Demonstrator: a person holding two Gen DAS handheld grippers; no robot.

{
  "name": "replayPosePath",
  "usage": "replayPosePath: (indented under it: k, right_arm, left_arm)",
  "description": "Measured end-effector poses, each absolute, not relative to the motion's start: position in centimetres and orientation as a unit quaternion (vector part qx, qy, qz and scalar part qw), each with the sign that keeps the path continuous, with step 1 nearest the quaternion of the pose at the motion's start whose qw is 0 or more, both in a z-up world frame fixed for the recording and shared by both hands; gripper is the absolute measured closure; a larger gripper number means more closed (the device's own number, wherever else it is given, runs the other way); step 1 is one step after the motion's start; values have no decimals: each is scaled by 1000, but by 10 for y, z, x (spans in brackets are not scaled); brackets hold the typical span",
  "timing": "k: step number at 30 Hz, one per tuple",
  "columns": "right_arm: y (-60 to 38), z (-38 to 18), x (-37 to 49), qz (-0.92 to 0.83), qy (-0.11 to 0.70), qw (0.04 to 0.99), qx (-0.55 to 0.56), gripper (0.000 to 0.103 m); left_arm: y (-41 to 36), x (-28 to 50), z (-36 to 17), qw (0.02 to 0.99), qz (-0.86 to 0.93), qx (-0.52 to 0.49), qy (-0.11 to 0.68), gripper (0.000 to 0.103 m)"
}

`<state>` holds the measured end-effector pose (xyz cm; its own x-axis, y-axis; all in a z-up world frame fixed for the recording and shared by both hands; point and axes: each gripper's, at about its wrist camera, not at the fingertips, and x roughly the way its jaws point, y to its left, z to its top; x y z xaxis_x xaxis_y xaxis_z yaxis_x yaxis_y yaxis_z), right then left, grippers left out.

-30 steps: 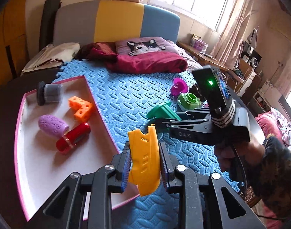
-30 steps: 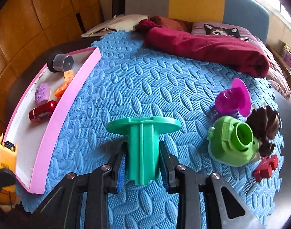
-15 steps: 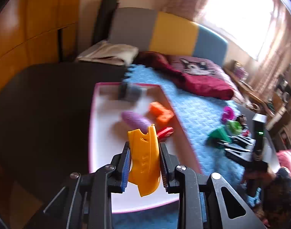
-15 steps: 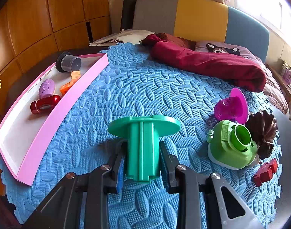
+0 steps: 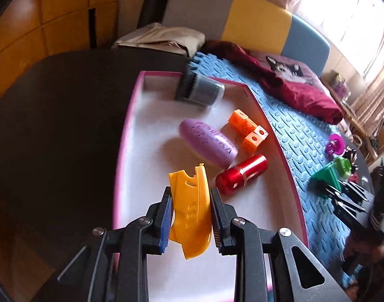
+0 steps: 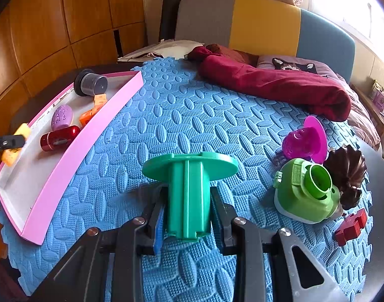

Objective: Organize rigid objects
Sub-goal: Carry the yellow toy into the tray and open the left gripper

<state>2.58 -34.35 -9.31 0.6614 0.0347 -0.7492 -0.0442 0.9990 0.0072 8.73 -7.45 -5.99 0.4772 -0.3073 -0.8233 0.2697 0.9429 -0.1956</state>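
Note:
My left gripper [image 5: 190,216] is shut on a yellow plastic piece [image 5: 192,209] and holds it over the near part of the pink-rimmed white tray [image 5: 131,130]. The tray holds a red cylinder [image 5: 242,173], a purple oval [image 5: 208,143], orange cubes [image 5: 249,130] and a dark jar [image 5: 199,90]. My right gripper [image 6: 188,216] is shut on a green spool [image 6: 189,183] above the blue foam mat [image 6: 181,115]. The tray [image 6: 73,151] and the yellow piece [image 6: 14,146] show at the left of the right wrist view.
On the mat's right side lie a green bottle-like toy [image 6: 305,191], a magenta toy [image 6: 305,141], a dark brown shell shape [image 6: 345,168] and a red block [image 6: 350,226]. A maroon cloth [image 6: 272,83] lies at the back. Dark table [image 5: 53,125] lies left of the tray.
My left gripper has carried the yellow piece leftward from over the mat to over the tray and come closer to it. My right gripper has risen slightly with the green spool.

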Motion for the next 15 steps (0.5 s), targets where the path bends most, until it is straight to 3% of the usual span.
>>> replayPosePath:
  k: [15]
  right_arm:
    - [-344,-93,26,24,411,911,-2,72]
  left_arm:
    - [-113,122,-71,855,-183,-2,486,75]
